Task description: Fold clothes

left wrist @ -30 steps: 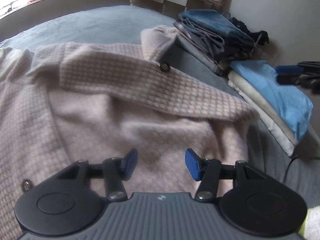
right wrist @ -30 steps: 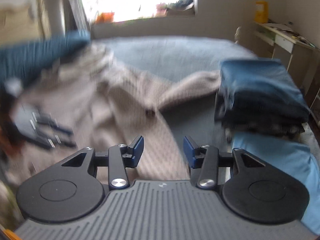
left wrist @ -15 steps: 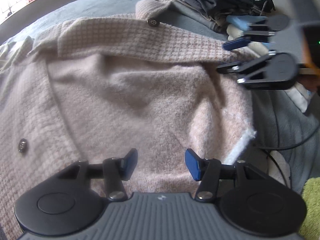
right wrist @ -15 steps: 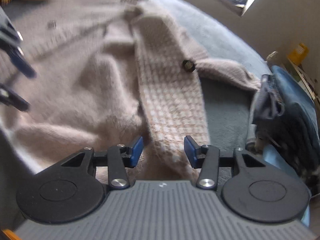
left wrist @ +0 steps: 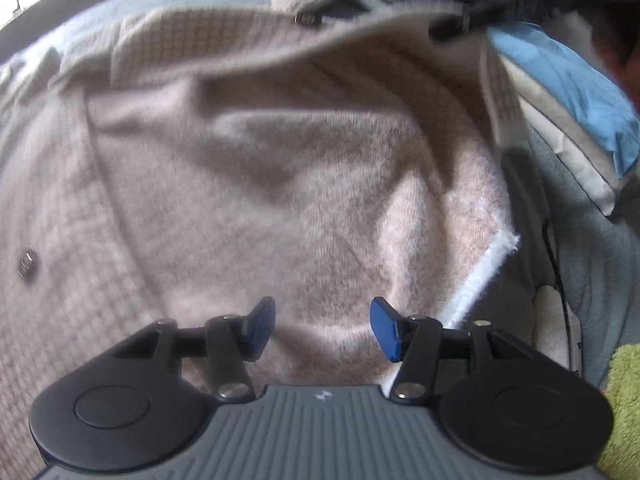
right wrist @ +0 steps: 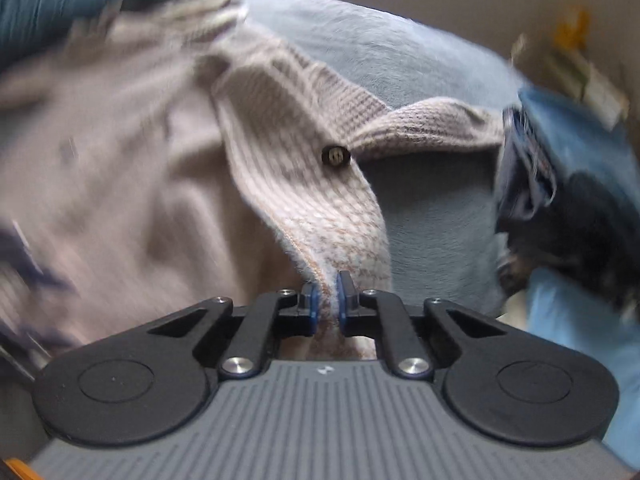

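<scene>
Change since earlier frames: right hand-held gripper had its blue pads apart over the cardigan's patterned band half a second ago; now the pads are pinched together on that band, fabric squeezed between them. Left hand-held gripper shows the same gap between its pads as before, but sits lower and nearer the knit.
Left hand-held gripper state: jaws apart, nothing between the pads; fuzzy knit lies below them.
Right hand-held gripper state: clamped on the edge of the button band; in the left wrist view it appears at upper right as a dark blurred shape lifting that edge.
Cardigan: spread across the bed, front band folded over the inner side; one sleeve trails toward the stacked clothes.
Surface: bed with a grey-blue plush cover, soft nap, no hard edges visible.
Room: bright window at far upper left of the left wrist view; pale wall behind the bed; blurred furniture at far right of the right wrist view.
Stacks: folded clothes at right, light blue piece on top of cream and white layers; dark denim pile beyond, blurred.
Textures: cardigan outer face is a beige-and-cream check knit; inner face is brushed and fuzzy; a white hem edge shows at lower right.
Buttons: dark round button on the band; another at left.
Other: thin black cable on the cover; green towelling at the lower right corner.
</scene>
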Available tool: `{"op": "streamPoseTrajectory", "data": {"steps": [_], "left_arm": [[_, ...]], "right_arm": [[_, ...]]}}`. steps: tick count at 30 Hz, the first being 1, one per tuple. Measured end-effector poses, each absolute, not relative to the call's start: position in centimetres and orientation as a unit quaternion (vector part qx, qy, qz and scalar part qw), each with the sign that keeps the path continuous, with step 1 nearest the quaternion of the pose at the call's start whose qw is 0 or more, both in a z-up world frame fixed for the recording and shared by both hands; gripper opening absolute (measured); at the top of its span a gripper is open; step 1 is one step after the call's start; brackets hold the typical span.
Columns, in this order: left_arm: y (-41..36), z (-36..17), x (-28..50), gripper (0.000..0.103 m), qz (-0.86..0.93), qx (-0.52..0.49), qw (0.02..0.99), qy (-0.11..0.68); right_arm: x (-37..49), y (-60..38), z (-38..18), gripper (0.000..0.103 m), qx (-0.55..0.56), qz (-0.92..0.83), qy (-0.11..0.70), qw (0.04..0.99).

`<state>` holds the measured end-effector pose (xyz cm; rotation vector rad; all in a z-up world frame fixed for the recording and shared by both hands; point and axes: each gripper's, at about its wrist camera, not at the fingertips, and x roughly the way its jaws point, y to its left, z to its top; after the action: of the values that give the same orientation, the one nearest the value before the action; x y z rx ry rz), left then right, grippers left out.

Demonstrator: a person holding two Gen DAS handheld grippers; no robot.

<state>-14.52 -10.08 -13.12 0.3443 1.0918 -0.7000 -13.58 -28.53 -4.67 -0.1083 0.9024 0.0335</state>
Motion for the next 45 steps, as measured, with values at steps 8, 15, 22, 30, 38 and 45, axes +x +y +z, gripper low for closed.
{"op": "streamPoseTrajectory", "data": {"steps": [8,15,22,30,38,45], "left_arm": [[-8.3,-12.7,-13.7,0.054,-0.309,0.114,0.788,0.519],[-4.7,-12.1,-12.5,0.054,-0.28,0.051,0.798,0.531],[-1.5,-11.4,-11.8,0.054,-0.267,0.012,0.798,0.541],[3.4,-11.6,-9.8,0.054,-0.237,-0.11,0.779,0.57],[3.6,-11.9,-9.0,0.055,-0.256,-0.169,0.754,0.581],[2.8,-12.3,-8.6,0.06,-0.289,-0.205,0.733,0.58]], "right_arm": [[-11.3,-30.7,-3.3,0.006,0.238,0.136,0.432,0.86],[-7.9,-26.1,-4.5,0.006,0.296,0.235,0.449,0.809],[-7.2,-22.3,-6.1,0.007,0.276,0.269,0.481,0.787],[-7.6,-21.2,-8.2,0.01,0.258,0.265,0.505,0.779],[-8.3,-22.2,-9.1,0.044,0.329,0.242,0.508,0.758],[-13.9,-27.2,-7.2,0.047,0.313,0.202,0.487,0.79]]}}
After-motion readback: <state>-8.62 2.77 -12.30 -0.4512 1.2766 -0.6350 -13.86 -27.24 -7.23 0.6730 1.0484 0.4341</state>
